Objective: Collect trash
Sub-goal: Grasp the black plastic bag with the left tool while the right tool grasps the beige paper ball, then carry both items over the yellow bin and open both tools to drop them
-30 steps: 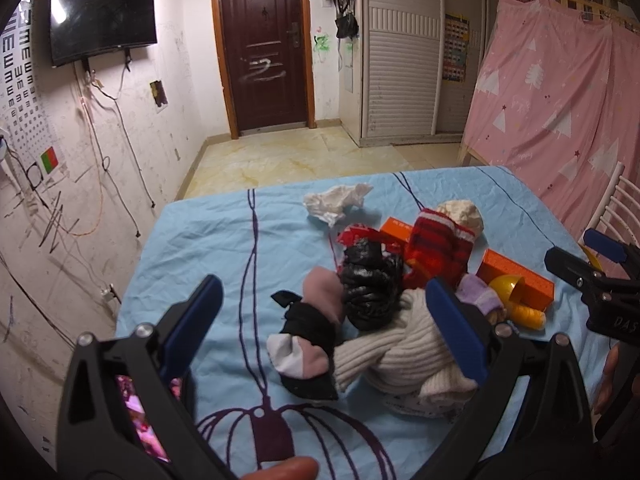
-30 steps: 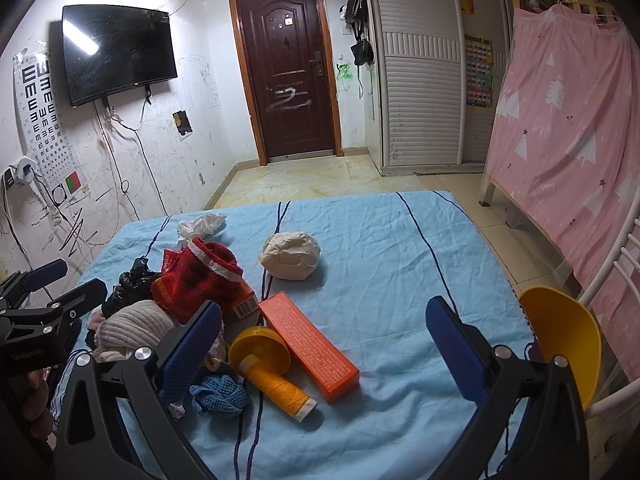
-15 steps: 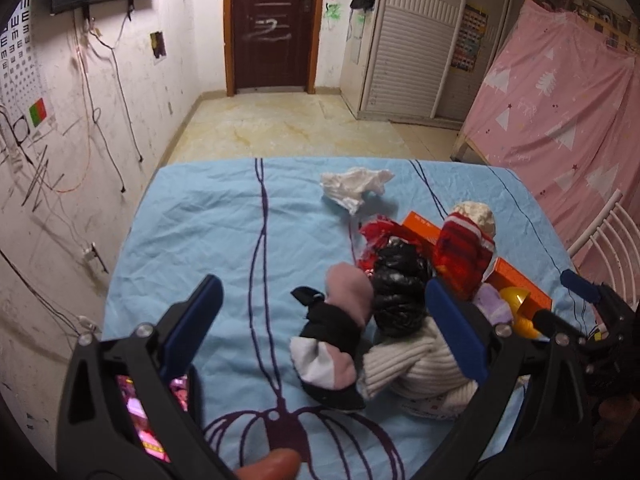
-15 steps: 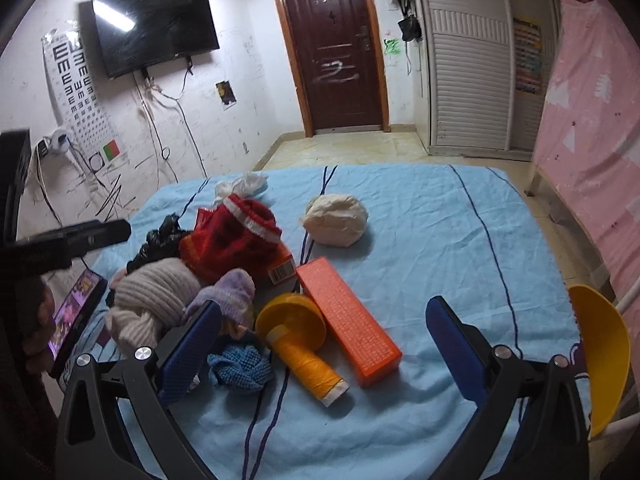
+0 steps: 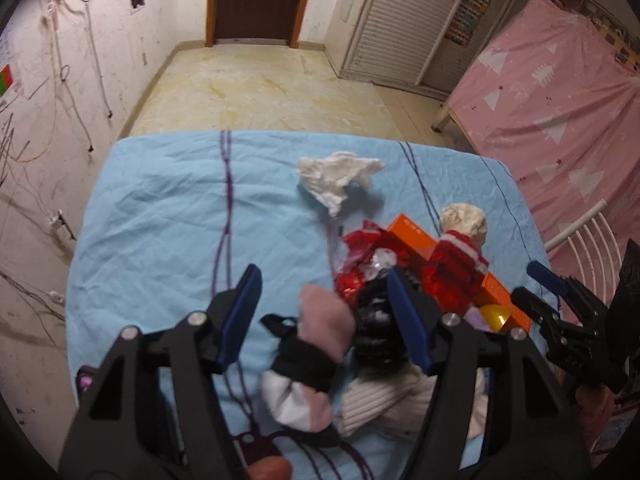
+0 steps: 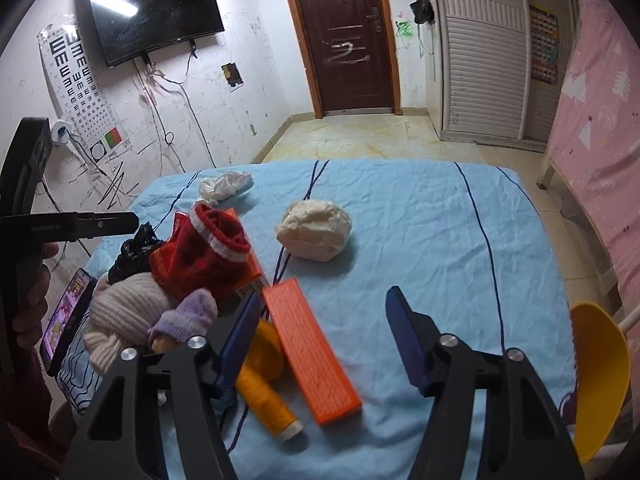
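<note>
Both grippers, left point(image 5: 324, 316) and right point(image 6: 322, 338), have just been narrowed, fingers apart and empty, presumably readied for the tissue point(image 5: 338, 178) at twelve o'clock.

Beyond the fingers, past the far edge of the bed, a dark wooden door point(image 6: 346, 36) stands shut; a black television point(image 6: 154, 10) hangs on the wall up to their left, an eye chart point(image 6: 78, 84) beside it. A pink curtain point(image 5: 560, 120) hangs off to their right; a white slatted wardrobe point(image 6: 486, 52) stands between it and the door.
</note>
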A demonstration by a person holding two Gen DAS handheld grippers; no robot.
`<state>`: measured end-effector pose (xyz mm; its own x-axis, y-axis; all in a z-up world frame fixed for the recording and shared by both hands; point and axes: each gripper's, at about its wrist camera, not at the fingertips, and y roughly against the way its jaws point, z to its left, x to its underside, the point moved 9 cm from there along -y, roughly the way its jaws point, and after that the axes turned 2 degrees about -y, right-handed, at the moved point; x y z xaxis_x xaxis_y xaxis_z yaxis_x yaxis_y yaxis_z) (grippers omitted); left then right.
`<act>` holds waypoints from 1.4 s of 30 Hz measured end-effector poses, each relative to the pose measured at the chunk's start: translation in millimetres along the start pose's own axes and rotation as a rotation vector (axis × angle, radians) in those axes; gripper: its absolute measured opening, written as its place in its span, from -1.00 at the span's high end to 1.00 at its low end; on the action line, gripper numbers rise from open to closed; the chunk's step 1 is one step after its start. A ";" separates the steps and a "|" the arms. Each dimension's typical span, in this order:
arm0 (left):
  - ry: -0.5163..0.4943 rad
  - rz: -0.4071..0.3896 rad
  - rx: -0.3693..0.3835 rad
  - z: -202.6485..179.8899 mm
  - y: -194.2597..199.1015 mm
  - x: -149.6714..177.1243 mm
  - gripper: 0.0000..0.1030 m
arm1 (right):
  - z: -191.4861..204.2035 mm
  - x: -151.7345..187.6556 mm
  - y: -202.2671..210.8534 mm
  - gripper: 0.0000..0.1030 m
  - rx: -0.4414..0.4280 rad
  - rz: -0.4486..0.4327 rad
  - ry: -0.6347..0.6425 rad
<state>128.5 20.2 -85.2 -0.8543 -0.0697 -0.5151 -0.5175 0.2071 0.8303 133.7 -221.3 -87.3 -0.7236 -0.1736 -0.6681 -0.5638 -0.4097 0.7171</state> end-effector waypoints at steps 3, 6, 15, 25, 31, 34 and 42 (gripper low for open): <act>-0.035 0.030 0.007 -13.1 -8.1 -2.5 -0.13 | 1.6 -16.1 -6.2 -0.01 -0.015 0.007 0.019; -0.070 0.044 0.015 -22.9 -11.6 -2.3 0.00 | 0.2 -29.7 -21.7 0.06 -0.014 0.035 0.032; -0.223 0.057 0.024 -45.3 -12.5 13.3 0.28 | 2.1 -42.3 -61.8 0.20 -0.052 0.120 0.041; -0.259 0.059 0.021 -48.8 -21.2 20.6 0.29 | 8.5 -52.2 -79.0 0.18 -0.098 0.150 0.025; -0.201 0.025 0.046 -45.5 -14.6 23.2 0.47 | 21.2 -45.2 -92.0 0.20 -0.138 0.176 0.039; -0.178 -0.013 0.050 -44.0 -2.0 17.9 0.49 | 19.2 -53.2 -81.4 0.41 -0.103 0.111 0.039; -0.186 -0.107 0.030 -52.6 37.1 -1.0 0.49 | 5.6 -65.5 -41.0 0.41 -0.098 0.000 0.006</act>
<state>107.6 -23.4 -42.7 -0.7694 0.0876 -0.6327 -0.6007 0.2372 0.7634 202.0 -188.1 -71.8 -0.7209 -0.1785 -0.6696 -0.5220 -0.4958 0.6941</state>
